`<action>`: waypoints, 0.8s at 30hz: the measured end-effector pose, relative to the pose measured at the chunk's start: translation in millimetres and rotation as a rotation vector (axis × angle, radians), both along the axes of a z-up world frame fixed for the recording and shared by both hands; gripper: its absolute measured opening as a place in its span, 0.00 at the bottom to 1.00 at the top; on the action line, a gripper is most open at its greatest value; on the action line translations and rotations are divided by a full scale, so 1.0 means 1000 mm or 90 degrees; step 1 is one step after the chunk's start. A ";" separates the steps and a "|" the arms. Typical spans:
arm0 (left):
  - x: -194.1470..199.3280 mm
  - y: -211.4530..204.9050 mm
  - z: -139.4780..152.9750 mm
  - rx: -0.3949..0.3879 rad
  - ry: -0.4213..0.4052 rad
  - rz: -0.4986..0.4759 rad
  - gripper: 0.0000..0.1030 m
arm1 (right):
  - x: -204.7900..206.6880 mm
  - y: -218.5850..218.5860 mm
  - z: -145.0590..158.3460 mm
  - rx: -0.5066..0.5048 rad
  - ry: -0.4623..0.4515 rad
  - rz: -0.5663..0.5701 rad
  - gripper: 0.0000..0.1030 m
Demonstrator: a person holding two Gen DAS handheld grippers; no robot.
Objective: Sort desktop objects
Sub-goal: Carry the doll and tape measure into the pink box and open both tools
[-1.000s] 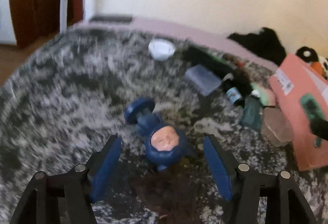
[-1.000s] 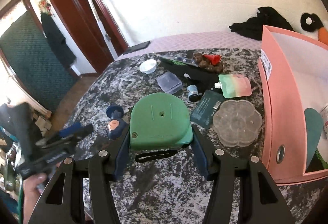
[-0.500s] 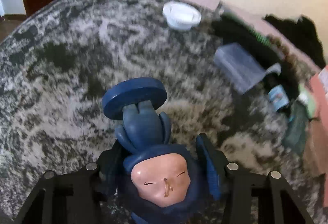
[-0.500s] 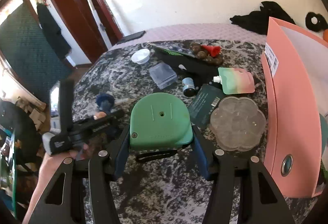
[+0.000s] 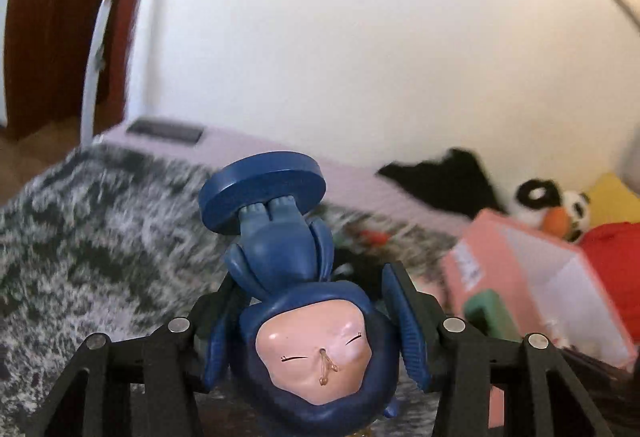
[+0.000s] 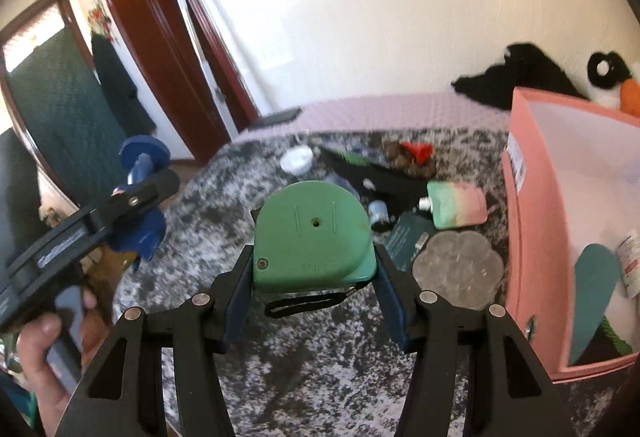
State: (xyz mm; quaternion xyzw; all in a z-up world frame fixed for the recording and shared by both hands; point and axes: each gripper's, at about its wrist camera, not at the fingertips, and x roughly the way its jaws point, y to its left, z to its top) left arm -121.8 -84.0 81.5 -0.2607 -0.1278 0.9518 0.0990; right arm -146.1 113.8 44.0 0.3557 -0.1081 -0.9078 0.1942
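My left gripper [image 5: 312,317] is shut on a blue doll figurine [image 5: 292,277] with a pink face, held by the head above the table, its round base pointing away. The figurine also shows in the right wrist view [image 6: 142,197], lifted at the left. My right gripper [image 6: 314,277] is shut on a green tape measure [image 6: 312,237] and holds it above the grey mottled tabletop [image 6: 320,377]. A pink open box [image 6: 532,237] stands at the right; it also shows in the left wrist view [image 5: 500,257].
On the table lie a clear flower-shaped tray [image 6: 460,269], a green-pink pouch [image 6: 456,205], a dark green card [image 6: 408,241], a small bottle [image 6: 377,213], a white dish [image 6: 297,160] and a red cone [image 6: 418,151]. The box holds a teal object [image 6: 592,289]. A plush penguin [image 6: 612,77] sits behind.
My left gripper closed on the blue figurine and lifted it off the table, tilting upward. My right gripper kept hold of the tape measure and rose slightly.
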 end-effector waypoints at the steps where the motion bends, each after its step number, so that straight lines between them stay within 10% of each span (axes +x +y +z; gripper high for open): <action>1: 0.005 0.004 0.008 -0.002 0.012 -0.007 0.56 | 0.005 0.004 0.008 -0.004 0.013 -0.004 0.57; 15: 0.075 0.142 0.080 -0.081 0.180 -0.136 0.56 | 0.082 0.131 0.104 0.001 0.192 -0.172 0.57; 24: 0.011 0.271 0.041 -0.095 0.073 -0.253 0.59 | 0.072 0.238 0.080 0.017 0.135 -0.326 0.58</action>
